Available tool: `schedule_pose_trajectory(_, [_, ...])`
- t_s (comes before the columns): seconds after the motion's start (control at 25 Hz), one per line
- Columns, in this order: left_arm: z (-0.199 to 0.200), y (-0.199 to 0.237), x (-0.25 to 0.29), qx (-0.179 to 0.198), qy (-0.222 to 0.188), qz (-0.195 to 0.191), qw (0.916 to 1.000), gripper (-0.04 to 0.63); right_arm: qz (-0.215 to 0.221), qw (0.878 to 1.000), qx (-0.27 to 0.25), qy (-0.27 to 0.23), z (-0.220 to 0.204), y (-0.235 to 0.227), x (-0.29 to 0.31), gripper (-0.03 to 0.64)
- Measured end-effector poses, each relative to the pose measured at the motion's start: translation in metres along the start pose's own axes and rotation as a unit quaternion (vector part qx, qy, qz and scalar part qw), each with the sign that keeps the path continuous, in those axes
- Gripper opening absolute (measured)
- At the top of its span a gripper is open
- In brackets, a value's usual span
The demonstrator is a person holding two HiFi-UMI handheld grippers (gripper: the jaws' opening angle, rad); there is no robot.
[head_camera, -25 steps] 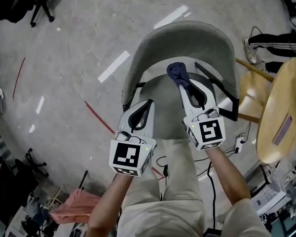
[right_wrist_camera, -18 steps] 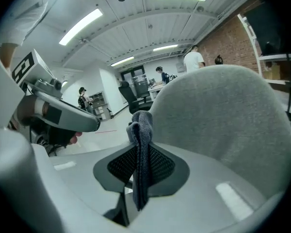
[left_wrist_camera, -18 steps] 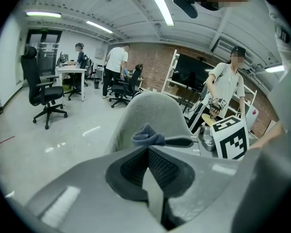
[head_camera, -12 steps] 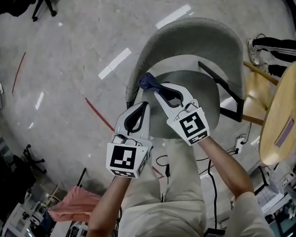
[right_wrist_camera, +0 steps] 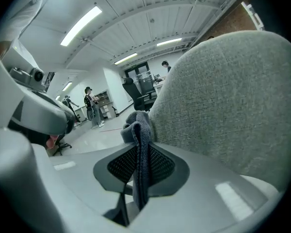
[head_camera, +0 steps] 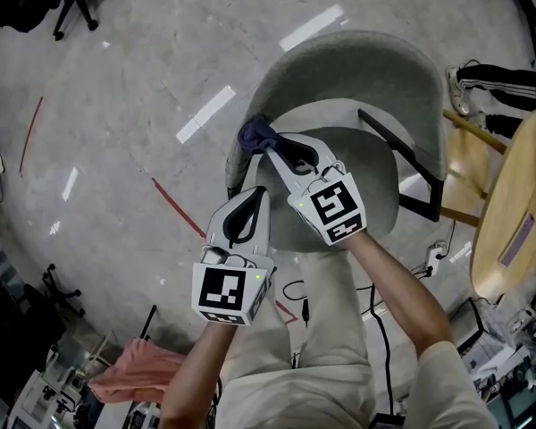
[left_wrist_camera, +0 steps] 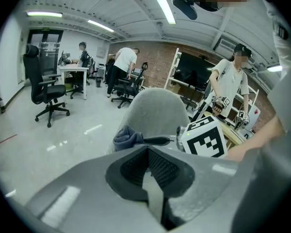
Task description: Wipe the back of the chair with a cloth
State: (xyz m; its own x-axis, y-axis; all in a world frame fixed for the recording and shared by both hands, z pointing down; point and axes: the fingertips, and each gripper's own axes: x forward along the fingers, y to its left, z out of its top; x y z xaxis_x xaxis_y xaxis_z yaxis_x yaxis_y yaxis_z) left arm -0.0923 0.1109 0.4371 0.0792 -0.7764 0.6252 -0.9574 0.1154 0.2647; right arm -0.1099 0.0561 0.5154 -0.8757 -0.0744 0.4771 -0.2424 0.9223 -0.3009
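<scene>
A grey upholstered chair (head_camera: 357, 70) with a curved back stands below me. My right gripper (head_camera: 270, 150) is shut on a dark blue cloth (head_camera: 257, 135), which presses against the left end of the chair back. In the right gripper view the cloth (right_wrist_camera: 139, 135) hangs pinched between the jaws, right beside the grey fabric of the chair back (right_wrist_camera: 237, 101). My left gripper (head_camera: 243, 206) hovers by the chair's left front edge, shut, with nothing held. In the left gripper view, the cloth (left_wrist_camera: 127, 137) and the chair back (left_wrist_camera: 155, 113) lie ahead.
A round wooden table (head_camera: 509, 204) and a wooden stool (head_camera: 460, 164) stand to the right. Black office chairs (left_wrist_camera: 46, 89) and people stand farther off on the grey floor. Cables (head_camera: 375, 302) run by my legs. A pink cloth (head_camera: 138, 369) lies at lower left.
My right gripper has carried the cloth from the middle of the chair back leftward to its left end. The left gripper has barely moved.
</scene>
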Motion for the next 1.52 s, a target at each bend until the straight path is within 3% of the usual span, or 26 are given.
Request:
schedule_pose_trajectory(1.0, [-0.003, -0.003, 0.031, 0.001, 0.017, -0.010, 0.9998, 0.000, -0.119, 0.988, 0.096, -0.031, 0.002, -0.069, 0.003, 0.075])
schedule_pose_trajectory(1.52, [-0.001, -0.015, 0.048, -0.004, 0.018, -0.016, 0.9997, 0.000, -0.181, 0.977, 0.109, -0.029, -0.001, -0.120, -0.025, 0.075])
